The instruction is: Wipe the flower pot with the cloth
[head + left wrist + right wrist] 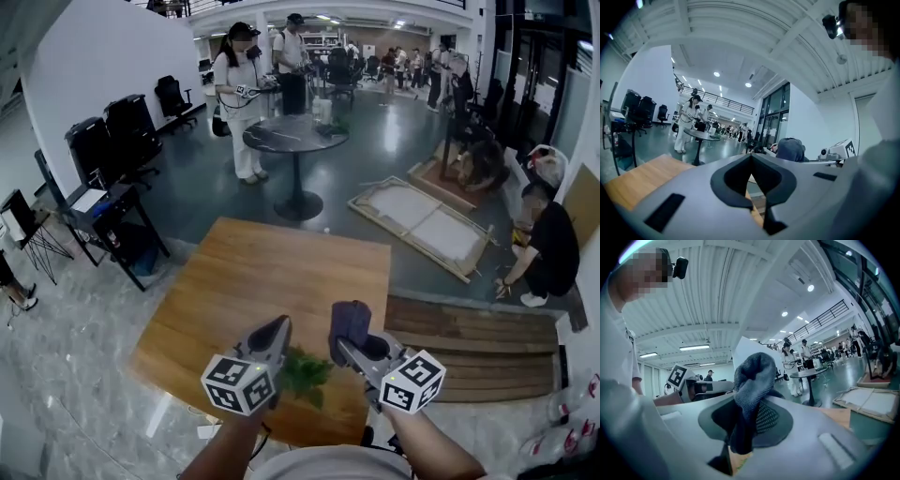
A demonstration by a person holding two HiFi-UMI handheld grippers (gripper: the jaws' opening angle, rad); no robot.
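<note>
Only head view shows the plant (305, 375); right claw (749, 397) pinches cloth (753, 373), left claw (751, 157) pressed together

Wooden table (253, 281), perhaps potted plant (305, 373)

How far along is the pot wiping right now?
Done: the cloth is picked up, clamped in the right gripper. In hand: both grippers sit over the plant at the table's near edge; the left gripper is shut and empty. Left: all the wiping, it seems. The cloth looks clear of the plant, and the pot is hidden under the leaves.
</note>
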